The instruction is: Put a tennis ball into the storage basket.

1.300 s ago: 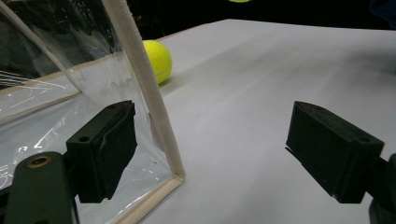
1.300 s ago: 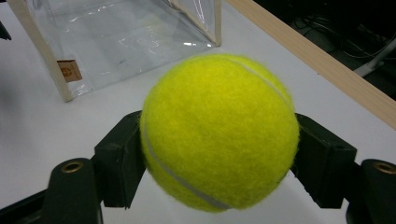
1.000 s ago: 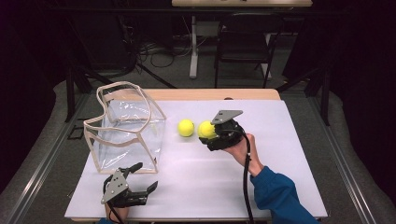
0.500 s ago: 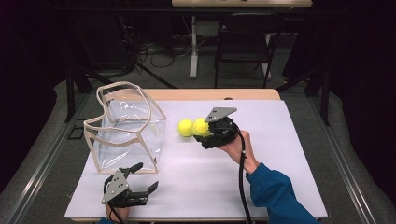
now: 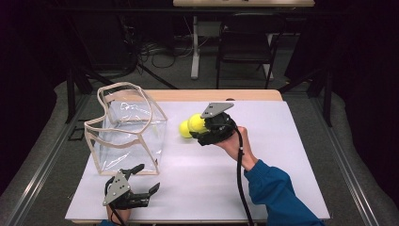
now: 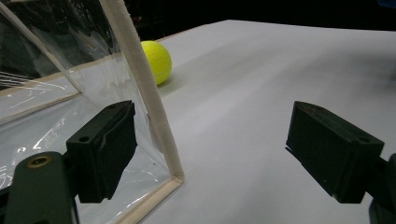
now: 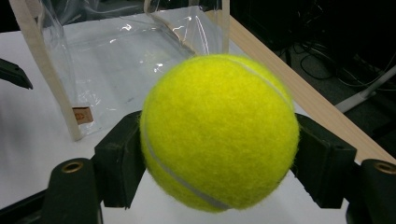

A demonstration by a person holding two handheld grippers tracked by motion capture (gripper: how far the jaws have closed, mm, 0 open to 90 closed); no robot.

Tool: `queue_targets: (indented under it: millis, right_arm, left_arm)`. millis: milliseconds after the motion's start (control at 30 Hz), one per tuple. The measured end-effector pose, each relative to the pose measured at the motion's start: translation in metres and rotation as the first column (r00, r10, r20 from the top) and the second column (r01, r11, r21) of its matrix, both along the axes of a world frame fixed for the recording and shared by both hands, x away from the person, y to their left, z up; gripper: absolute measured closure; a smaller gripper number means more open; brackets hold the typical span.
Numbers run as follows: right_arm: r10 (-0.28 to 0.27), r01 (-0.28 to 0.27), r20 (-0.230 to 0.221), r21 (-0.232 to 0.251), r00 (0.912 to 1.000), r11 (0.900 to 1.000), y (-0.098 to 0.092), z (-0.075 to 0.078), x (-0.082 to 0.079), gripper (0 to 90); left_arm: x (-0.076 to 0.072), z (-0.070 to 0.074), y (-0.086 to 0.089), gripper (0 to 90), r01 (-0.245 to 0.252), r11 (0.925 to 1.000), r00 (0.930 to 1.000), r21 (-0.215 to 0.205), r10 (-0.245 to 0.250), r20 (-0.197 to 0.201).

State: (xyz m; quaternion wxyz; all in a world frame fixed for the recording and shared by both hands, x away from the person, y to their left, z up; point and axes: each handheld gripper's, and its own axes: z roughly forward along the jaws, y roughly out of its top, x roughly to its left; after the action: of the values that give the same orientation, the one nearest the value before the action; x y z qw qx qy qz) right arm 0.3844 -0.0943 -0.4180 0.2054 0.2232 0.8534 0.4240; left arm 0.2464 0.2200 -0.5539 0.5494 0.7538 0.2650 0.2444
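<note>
Item: tennis ball (image 7: 219,133), clamped in right gripper (image 5: 203,130). Left gripper (image 5: 141,181) idle, jaws apart. Handling: clear clear bag (image 5: 127,127) rim before release.

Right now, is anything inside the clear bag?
Nothing shows through the clear bag, only the white table beneath it. One tennis ball is clamped in the right gripper; the other ball lies outside, beside the bag.

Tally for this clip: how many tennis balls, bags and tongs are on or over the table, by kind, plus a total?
Yellow tennis balls: 2, held ball and loose ball
Clear bag: 1
Tongs: 2, left tongs and right tongs
Total: 5
</note>
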Motion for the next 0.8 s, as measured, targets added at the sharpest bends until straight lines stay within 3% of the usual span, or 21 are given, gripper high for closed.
queue_targets:
  millis: [800]
  right_arm:
    - [0.02,-0.02,0.021,0.019,0.9996,1.0,0.013,0.021,0.011,25.8]
  left_arm:
    - [0.003,-0.001,-0.001,15.9,0.008,1.0,1.0,-0.002,-0.008,-0.002]
